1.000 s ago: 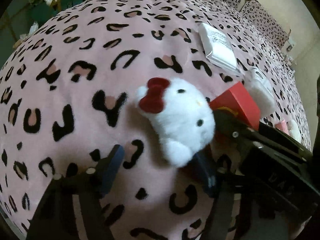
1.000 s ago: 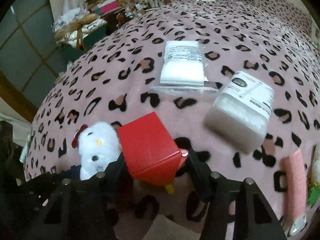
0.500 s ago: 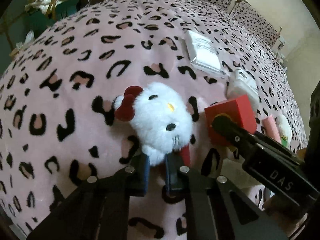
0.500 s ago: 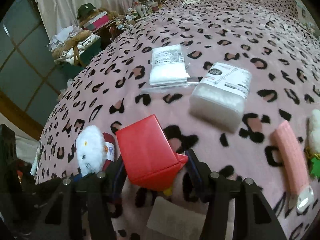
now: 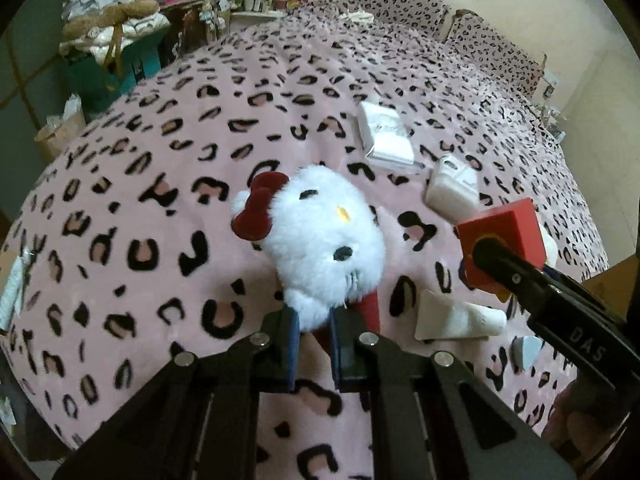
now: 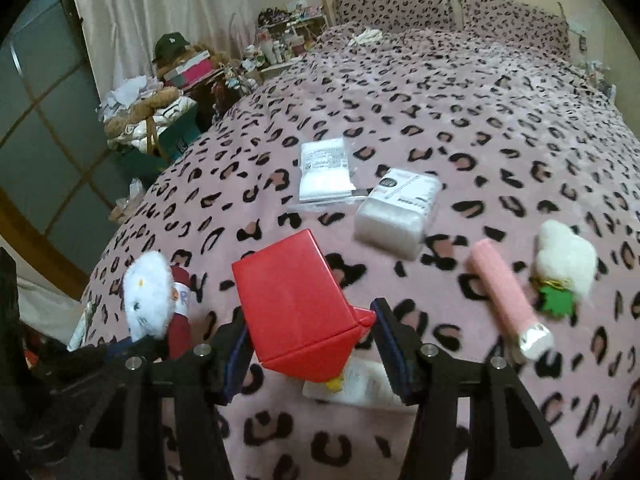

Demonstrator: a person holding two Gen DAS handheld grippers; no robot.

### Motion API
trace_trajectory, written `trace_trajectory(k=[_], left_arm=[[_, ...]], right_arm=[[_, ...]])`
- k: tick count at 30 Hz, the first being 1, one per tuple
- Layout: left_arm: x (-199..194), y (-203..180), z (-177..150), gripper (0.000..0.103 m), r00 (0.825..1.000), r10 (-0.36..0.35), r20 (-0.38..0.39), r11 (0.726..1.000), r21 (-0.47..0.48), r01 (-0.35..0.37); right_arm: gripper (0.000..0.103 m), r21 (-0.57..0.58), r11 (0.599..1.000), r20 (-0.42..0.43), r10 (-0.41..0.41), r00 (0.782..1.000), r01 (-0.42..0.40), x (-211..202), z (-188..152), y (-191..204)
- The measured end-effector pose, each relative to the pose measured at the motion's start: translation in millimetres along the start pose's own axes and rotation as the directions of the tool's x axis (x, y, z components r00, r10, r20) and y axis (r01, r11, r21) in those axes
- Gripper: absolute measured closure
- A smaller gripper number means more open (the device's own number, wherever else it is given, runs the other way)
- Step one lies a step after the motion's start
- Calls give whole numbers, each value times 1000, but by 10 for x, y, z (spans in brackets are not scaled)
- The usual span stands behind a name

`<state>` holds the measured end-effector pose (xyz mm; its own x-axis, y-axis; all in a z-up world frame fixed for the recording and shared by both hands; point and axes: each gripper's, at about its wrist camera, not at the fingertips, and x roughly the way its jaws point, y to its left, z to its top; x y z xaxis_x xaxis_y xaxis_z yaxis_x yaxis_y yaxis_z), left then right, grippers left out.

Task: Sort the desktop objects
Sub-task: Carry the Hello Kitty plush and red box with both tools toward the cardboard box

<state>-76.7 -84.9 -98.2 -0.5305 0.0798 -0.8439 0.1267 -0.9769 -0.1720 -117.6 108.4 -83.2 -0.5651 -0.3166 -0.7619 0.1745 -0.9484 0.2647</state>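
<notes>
left gripper (image 5: 314, 334): jaws closed tight on the lower edge of a white plush cat toy (image 5: 326, 240) with a dark red bow; the toy is held clear of the pink leopard-print blanket (image 5: 160, 152) that covers the bed, over the blanket's near edge. right gripper (image 6: 310, 346): jaws clamped on a red box (image 6: 294, 300), one pad on each side, the box tilted and lifted above the near edge of the blanket; a small yellow piece shows under its lower corner. lying on the blanket, towards its middle: a flat clear bag of white material (image 6: 325, 170) with a printed label, and, just beside it on the side of the right edge, a clear tub of white contents (image 6: 396, 210) with a black-and-white label. nearer the right edge: a pink tube (image 6: 502, 294) with a silver end, lying flat, and just beyond it a white fluffy item (image 6: 564, 260) with a green tag. under the raised box, at the near edge: a flat white piece (image 6: 360, 390), partly hidden. two pillows (image 6: 452, 4) in matching print stand at the far edge. off the left edge of the bed: cluttered boxes and shelves (image 6: 180, 76).
</notes>
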Motion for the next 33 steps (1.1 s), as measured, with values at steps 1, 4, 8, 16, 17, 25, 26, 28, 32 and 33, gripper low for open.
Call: trace_trajectory(k=[1,4,8,16,17,25,26,28,32,33], left_arm=[[-62,-9,-6,91,1000,2,5,1000,6,-2],[-217,-30,-29,91,1000,-8,16,1000,11,8],[-395,-74,-70,91,999,-21,29,1000,24,20],[-747,-224,-195,91,998,-46,49,997,59,43],[-782,-251,-216,91,998,-48,51,997,63,45],[-1014,-436,-356,91,996,-65,57,993,103,59],[-1033,-454,-370,91,996,-67,58,993,106,60],[-1058,-490,-400,91,996,-71,54,992,112,64],[-1110,-583,-466,91,996,-75,49,989,133,68],[-1123,-605,-480,91,996,-78,48,988,137,71]], right_arm=[[46,5,1000,3,-5,1000,5,-79,-15,-5],[46,8,1000,16,-15,1000,15,-246,-55,-5],[46,-2,1000,38,-24,999,24,-518,-128,15],[46,-1,995,61,-103,993,104,-951,-300,20],[46,0,992,62,-122,991,122,-1001,-333,14],[46,49,988,65,-153,986,150,-1274,-570,-96],[46,55,987,65,-155,986,151,-1296,-588,-108],[46,62,986,68,-160,985,156,-1347,-624,-126],[46,78,983,84,-171,982,164,-1489,-680,-161],[46,79,983,87,-175,981,168,-1516,-688,-166]])
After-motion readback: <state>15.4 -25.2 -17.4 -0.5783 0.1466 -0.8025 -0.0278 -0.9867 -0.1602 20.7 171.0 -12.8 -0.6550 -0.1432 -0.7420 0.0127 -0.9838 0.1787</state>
